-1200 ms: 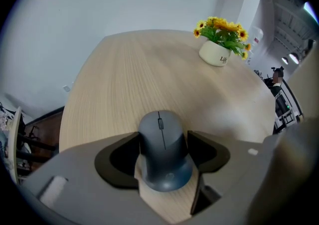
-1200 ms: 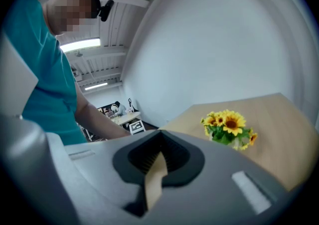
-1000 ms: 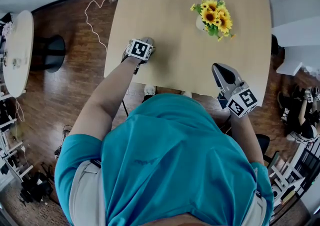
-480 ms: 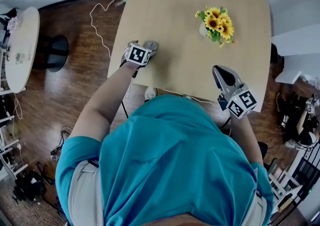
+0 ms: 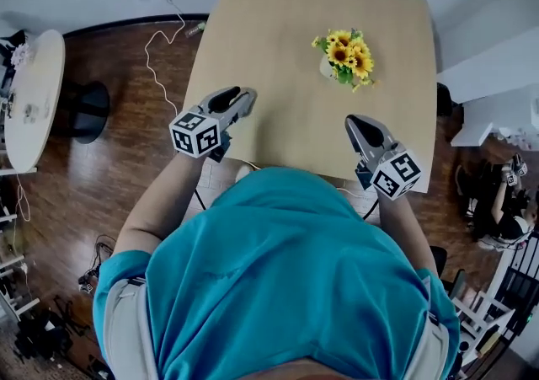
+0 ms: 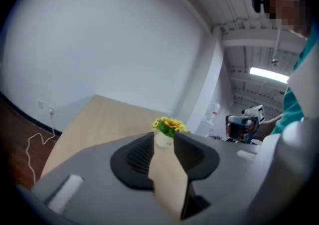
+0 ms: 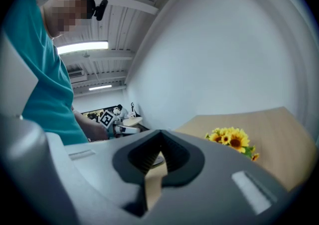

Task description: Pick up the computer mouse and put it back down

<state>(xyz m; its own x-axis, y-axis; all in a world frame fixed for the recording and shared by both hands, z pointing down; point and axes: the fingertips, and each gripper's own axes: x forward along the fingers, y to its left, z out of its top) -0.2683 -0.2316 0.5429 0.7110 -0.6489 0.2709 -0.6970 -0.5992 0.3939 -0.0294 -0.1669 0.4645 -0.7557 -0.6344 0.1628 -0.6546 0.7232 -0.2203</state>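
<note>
I see no computer mouse in any view; the table under my left gripper is hidden in the head view. My left gripper [image 5: 242,99] hangs above the left edge of the wooden table [image 5: 286,16], pointing almost level toward the far side. Its jaws have just been closing. In the left gripper view a narrow gap remains at the left gripper [image 6: 164,138], with only the tabletop and the flowers showing through it and nothing between the jaws. My right gripper [image 5: 354,123] hovers over the table's near right part; in the right gripper view the right gripper [image 7: 160,145] has its pads meeting at the tips, empty.
A small white vase of sunflowers [image 5: 344,55] stands at the middle right of the table. A round white side table [image 5: 29,92] and a thin cable [image 5: 164,50] are on the wooden floor at the left. Clutter [image 5: 497,193] lies at the right.
My left gripper has lifted off the table's left edge and tipped from pointing down to nearly level, its marker cube now toward the camera. The right gripper has hardly moved.
</note>
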